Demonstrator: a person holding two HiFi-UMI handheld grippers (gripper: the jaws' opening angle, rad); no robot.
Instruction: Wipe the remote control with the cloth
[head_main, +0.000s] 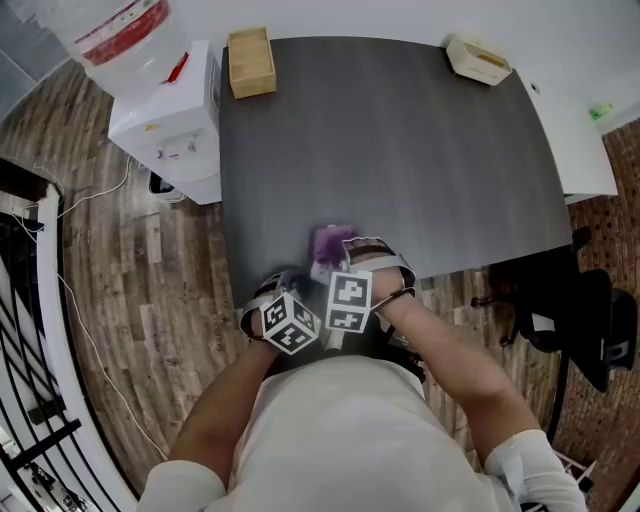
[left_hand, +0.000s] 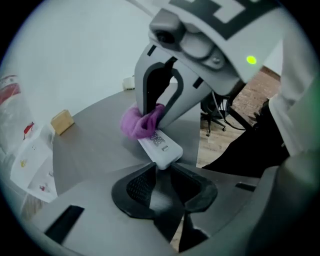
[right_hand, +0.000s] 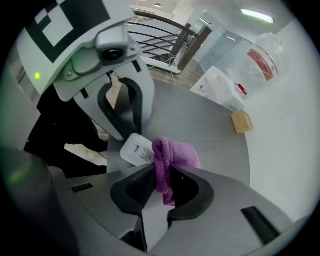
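Note:
Near the front edge of the dark grey table (head_main: 400, 150), my left gripper (left_hand: 161, 170) is shut on the near end of a white remote control (left_hand: 161, 146), label side up. My right gripper (right_hand: 161, 172) is shut on a folded purple cloth (right_hand: 176, 152), which rests on the far end of the remote (right_hand: 134, 149). In the head view the cloth (head_main: 330, 243) shows just ahead of both marker cubes; the left gripper (head_main: 275, 295) and right gripper (head_main: 352, 262) stand close together, and the remote is mostly hidden under them.
A wooden box (head_main: 250, 62) sits at the table's back left and a pale holder (head_main: 478, 55) at the back right. A water dispenser (head_main: 165, 120) stands left of the table. A black chair (head_main: 585, 320) and a white desk (head_main: 575, 120) are on the right.

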